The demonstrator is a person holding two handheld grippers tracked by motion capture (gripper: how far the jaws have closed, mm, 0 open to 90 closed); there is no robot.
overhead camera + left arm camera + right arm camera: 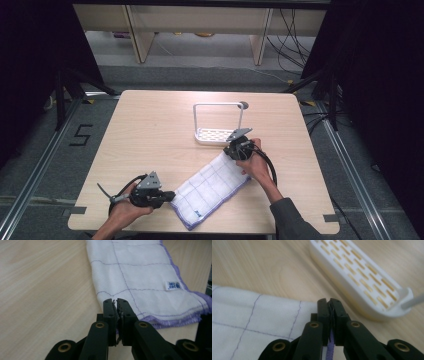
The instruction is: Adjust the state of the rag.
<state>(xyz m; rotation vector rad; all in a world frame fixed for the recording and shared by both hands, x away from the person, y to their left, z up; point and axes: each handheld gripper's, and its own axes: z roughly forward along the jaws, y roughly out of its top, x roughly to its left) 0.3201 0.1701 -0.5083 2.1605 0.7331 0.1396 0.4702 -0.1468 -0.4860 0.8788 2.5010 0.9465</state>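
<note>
One folded cloth, white with a thin purple grid and a purple hem, lies on the wooden table in the lower middle of the high view, running on a slant from lower left to upper right. It carries one small blue-and-white label, seen at the right of the left gripper view.

There are two grippers, one at each end of the cloth. The left gripper sits at the lower left of the high view, held in one hand, its tip at the cloth's near corner. In the left gripper view its two black jaws stand pressed together at the lower centre of the frame with the cloth's purple edge pinched between them.

The right gripper is right of centre in the high view, held by the other hand, at the cloth's far end. In the right gripper view its jaws are likewise closed tight, and a strip of purple hem shows clamped in the gap.

One white slotted rack with one wire hoop handle stands just above the right gripper, near the cloth but apart from it. In the right gripper view its tray crosses the upper right.
</note>
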